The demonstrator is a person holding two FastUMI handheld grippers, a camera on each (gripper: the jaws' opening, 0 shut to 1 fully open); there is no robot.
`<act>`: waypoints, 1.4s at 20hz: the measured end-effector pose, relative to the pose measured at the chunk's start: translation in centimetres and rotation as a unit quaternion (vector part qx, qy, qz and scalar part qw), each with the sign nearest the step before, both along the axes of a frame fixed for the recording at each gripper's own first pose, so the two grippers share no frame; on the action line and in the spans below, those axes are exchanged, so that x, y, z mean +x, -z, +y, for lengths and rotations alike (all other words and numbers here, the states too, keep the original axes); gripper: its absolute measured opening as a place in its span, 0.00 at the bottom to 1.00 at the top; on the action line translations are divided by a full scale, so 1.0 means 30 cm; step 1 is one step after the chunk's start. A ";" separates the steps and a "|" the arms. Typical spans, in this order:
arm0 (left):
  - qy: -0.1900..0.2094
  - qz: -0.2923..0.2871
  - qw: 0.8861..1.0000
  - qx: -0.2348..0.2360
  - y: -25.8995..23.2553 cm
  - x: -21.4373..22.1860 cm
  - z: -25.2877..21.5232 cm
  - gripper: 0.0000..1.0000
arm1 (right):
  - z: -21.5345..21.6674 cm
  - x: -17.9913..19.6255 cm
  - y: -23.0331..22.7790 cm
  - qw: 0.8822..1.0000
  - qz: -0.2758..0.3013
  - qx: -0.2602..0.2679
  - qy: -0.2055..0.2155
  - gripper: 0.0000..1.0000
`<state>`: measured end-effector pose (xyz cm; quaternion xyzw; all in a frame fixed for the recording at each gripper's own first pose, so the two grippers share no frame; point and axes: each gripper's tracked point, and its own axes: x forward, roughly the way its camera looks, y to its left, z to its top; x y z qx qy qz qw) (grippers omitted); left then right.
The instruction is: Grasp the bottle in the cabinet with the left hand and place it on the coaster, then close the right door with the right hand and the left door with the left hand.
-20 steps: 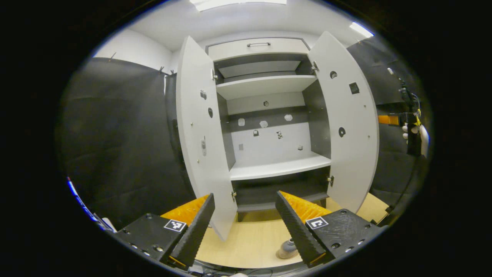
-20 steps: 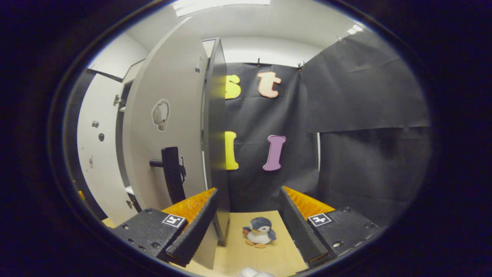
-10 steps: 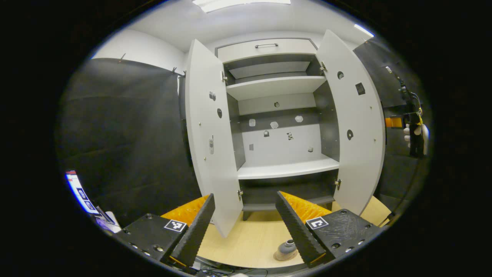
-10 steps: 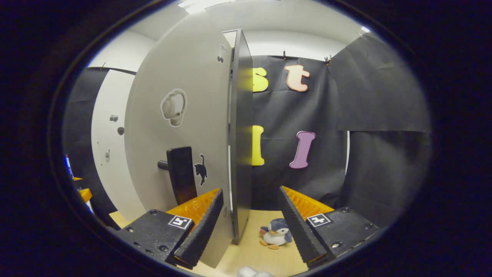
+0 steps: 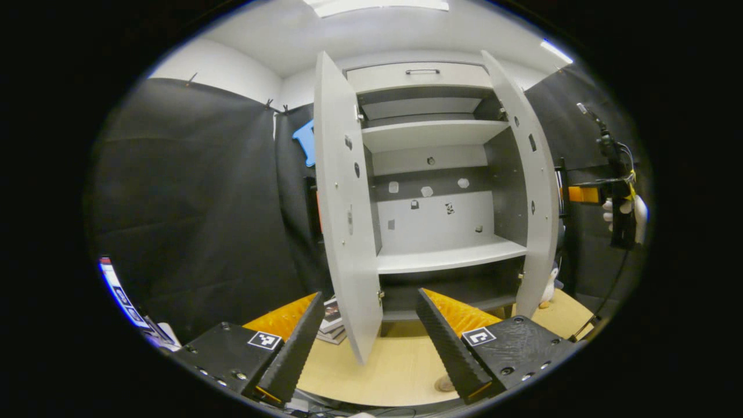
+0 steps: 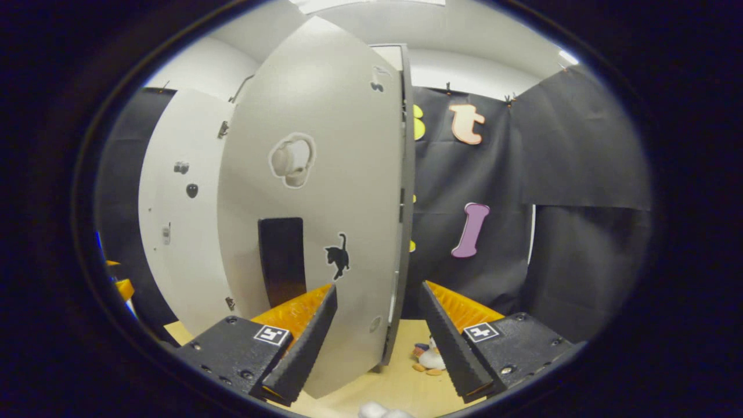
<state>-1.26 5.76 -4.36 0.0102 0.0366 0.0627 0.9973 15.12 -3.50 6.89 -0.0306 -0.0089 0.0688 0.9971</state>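
The grey cabinet (image 5: 441, 174) stands with both doors open and its shelves bare. In the left gripper view the left door (image 5: 345, 203) is nearly edge-on, and the right door (image 5: 537, 191) is swung part way in. My left gripper (image 5: 371, 348) is open, low over the wooden table. A sliver of the coaster (image 5: 444, 383) peeks out beside its right finger, which hides the bottle. My right gripper (image 6: 377, 348) is open, with the right door's (image 6: 325, 203) free edge between its fingers and the black handle (image 6: 281, 261) to their left. A gloved hand (image 5: 624, 212) holds it beyond that door.
A toy penguin (image 6: 429, 357) sits on the wooden table (image 6: 400, 389) behind the right door. Flat books (image 5: 332, 316) lie by the left door's foot. A drawer (image 5: 421, 75) tops the cabinet. Black cloth walls close both sides.
The right door has swung inward as my right gripper moved round to its outer face. My left view shifted, and the bottle on the coaster slid behind my right finger.
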 end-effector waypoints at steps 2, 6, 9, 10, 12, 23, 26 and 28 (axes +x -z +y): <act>-0.001 0.003 1.000 0.003 0.006 -0.002 0.036 0.97 | 0.084 0.005 0.009 1.000 0.002 0.001 -0.018 0.89; -0.002 0.002 1.000 0.002 0.014 0.000 0.087 0.97 | 0.163 -0.030 0.000 1.000 -0.006 0.005 -0.024 1.00; 0.002 0.001 1.000 0.004 0.010 0.013 0.111 0.97 | 0.192 -0.071 0.005 1.000 -0.007 0.008 -0.026 0.99; 0.004 0.001 1.000 0.005 0.009 0.020 0.116 0.97 | 0.194 -0.086 0.008 1.000 -0.008 0.008 -0.023 1.00; 0.010 0.001 1.000 0.004 0.014 0.031 0.124 0.97 | 0.200 -0.109 0.020 1.000 -0.010 0.004 -0.017 1.00; 0.002 -0.005 1.000 0.019 -0.031 0.122 0.347 0.96 | 0.290 -0.279 0.207 0.999 0.051 0.018 -0.010 0.99; -0.012 -0.009 0.999 0.038 -0.075 0.193 0.476 0.97 | 0.315 -0.338 0.256 0.998 0.063 0.021 -0.001 0.99; -0.019 -0.012 0.999 0.034 -0.099 0.263 0.555 0.97 | 0.321 -0.381 0.286 0.997 0.072 0.022 0.011 1.00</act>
